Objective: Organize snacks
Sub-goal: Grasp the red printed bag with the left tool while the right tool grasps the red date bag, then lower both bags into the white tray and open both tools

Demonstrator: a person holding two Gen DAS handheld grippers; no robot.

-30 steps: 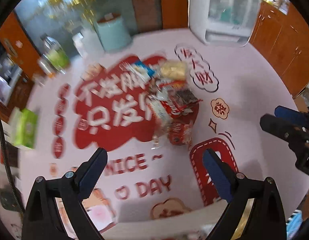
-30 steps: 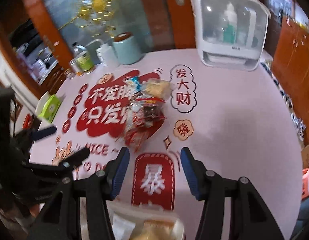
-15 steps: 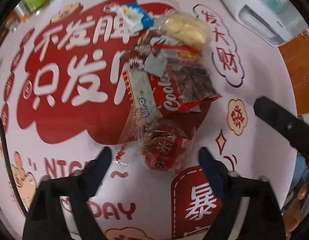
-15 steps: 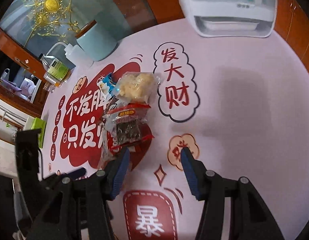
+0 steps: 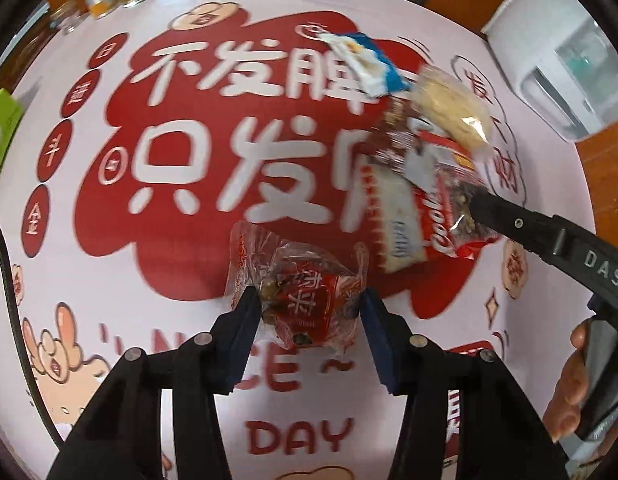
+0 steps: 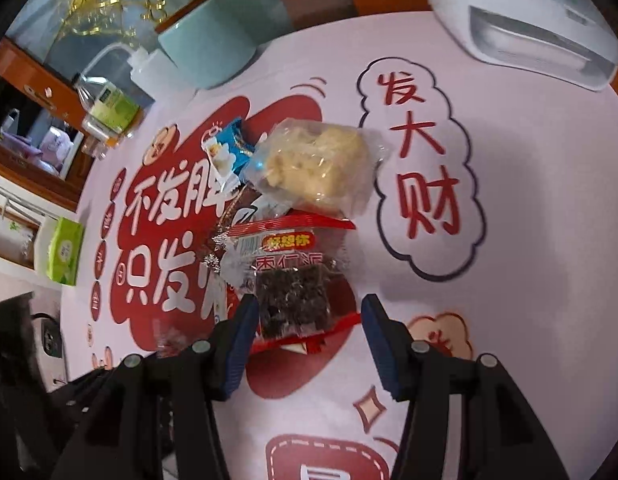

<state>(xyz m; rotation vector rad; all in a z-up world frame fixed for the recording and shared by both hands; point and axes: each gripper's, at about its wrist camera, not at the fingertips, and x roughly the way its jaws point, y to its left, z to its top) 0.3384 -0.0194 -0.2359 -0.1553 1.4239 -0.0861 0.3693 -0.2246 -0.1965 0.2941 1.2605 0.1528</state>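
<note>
Left gripper point(image 5: 307, 306) first: from its own camera I see the jaws have just been closing around the red snack packet point(image 5: 305, 302), which sits between them at the near edge of the pile on the printed table mat point(image 5: 109, 320). Both pads look to be meeting the wrapper's sides, so I read it as a grip, though a light one. That packet is a crinkly film pouch with loose pieces inside; I judge it light, soft and slippery, so I would pinch across its filled middle, not the flat sealed edge. Beyond it lie a white biscuit packet point(image 5: 393, 216), a blue-and-white wrapper point(image 5: 369, 60) and a pale crumbly cake in clear film point(image 5: 453, 108).

Right wrist view next: the right gripper point(image 6: 309, 320) stands part-open, straddling the near end of the dark date-bar packet point(image 6: 293, 292); the left pad is at the wrapper's edge, the right one clear of it, so nothing is gripped yet. That bar looks firmer and flatter, and should take a squeeze across its width. The pale cake just behind it looks fragile; I'd hold it gently.
</note>
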